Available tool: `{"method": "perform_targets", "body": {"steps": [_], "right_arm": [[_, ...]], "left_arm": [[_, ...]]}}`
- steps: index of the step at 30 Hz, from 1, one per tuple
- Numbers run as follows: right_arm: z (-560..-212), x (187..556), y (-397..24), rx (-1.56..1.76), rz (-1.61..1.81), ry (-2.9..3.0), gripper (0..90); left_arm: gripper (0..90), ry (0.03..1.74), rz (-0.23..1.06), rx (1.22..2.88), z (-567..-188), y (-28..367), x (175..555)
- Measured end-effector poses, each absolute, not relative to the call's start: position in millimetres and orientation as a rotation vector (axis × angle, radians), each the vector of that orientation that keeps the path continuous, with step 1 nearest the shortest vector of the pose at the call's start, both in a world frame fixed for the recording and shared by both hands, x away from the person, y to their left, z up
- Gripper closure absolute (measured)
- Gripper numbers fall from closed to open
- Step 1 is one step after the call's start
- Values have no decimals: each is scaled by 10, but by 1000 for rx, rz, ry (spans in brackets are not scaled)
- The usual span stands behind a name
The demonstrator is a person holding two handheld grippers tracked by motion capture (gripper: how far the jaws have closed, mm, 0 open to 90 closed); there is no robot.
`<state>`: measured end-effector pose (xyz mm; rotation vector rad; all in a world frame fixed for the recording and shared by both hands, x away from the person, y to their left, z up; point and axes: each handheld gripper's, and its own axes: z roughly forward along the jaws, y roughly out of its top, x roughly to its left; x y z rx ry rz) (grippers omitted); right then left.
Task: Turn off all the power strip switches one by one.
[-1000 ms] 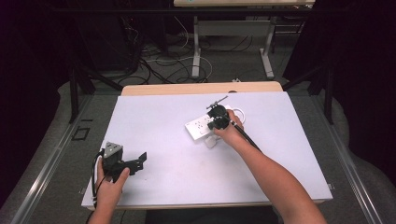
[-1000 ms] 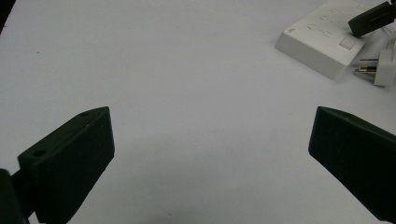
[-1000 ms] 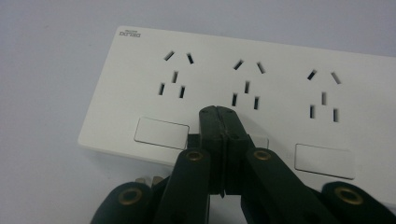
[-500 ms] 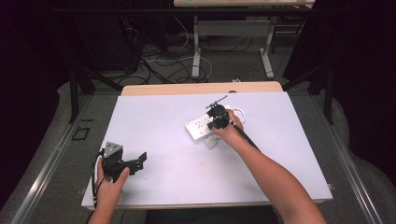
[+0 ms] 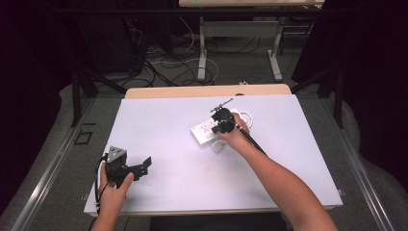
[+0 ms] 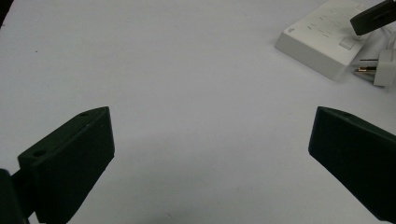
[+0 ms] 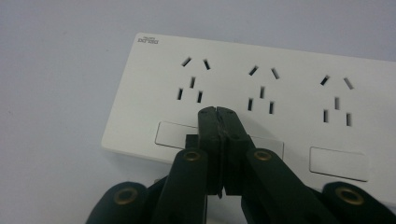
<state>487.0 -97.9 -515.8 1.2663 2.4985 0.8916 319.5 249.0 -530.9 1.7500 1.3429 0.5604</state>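
Note:
A white power strip (image 5: 206, 131) (image 7: 261, 100) (image 6: 322, 39) lies on the white table, right of centre, with several socket groups and flat switches along one side. My right gripper (image 5: 224, 121) (image 7: 218, 112) is shut with nothing between its jaws, its tips resting on or just over the strip's face beside a switch (image 7: 173, 134). A white plug (image 6: 379, 71) (image 5: 217, 146) with metal pins lies loose beside the strip. My left gripper (image 5: 139, 168) (image 6: 210, 149) stands open over bare table near the front left, holding nothing.
The strip's white cable (image 5: 244, 116) loops behind it. The white table top (image 5: 163, 125) has bare room at its left and front. A wooden edge (image 5: 207, 90) borders the far side. Cables and table legs lie on the floor beyond.

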Motion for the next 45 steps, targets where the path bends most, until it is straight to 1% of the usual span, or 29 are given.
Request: {"method": "perform_targets", "body": {"steps": [1, 4, 9, 15, 24, 25, 29, 34, 42, 43, 44, 45], "right_arm": [[-5138, 4860, -975, 1286, 860, 2509, 896], [-5156, 4861, -962, 1243, 919, 2494, 895], [-5145, 4834, -921, 1257, 896, 2508, 893], [-5167, 4819, -881, 1213, 946, 2508, 892], [-5161, 4786, -815, 1218, 917, 2530, 890], [-5186, 4786, -807, 1199, 969, 2509, 890], [-5152, 4772, -789, 1205, 908, 2550, 889], [-5194, 4772, -761, 1185, 963, 2522, 888], [-5202, 4771, -755, 1171, 940, 2535, 887], [-5146, 4763, -761, 1190, 844, 2593, 887], [-5211, 4767, -745, 1176, 951, 2531, 888], [-5222, 4768, -740, 1177, 963, 2524, 888]], "left_arm": [[3, 1342, 561, 1751, -5309, 2490, 3195], [3, 1344, 559, 1749, -5310, 2489, 3195], [3, 1342, 561, 1751, -5309, 2491, 3196], [3, 1344, 561, 1749, -5307, 2491, 3194], [3, 1343, 562, 1750, -5306, 2492, 3193], [3, 1342, 562, 1751, -5306, 2493, 3194], [3, 1343, 561, 1750, -5307, 2492, 3193], [3, 1343, 562, 1747, -5307, 2493, 3193], [3, 1344, 562, 1745, -5307, 2493, 3194], [3, 1343, 562, 1745, -5306, 2493, 3193], [3, 1343, 562, 1745, -5306, 2493, 3193], [3, 1343, 562, 1746, -5306, 2493, 3193]]}}
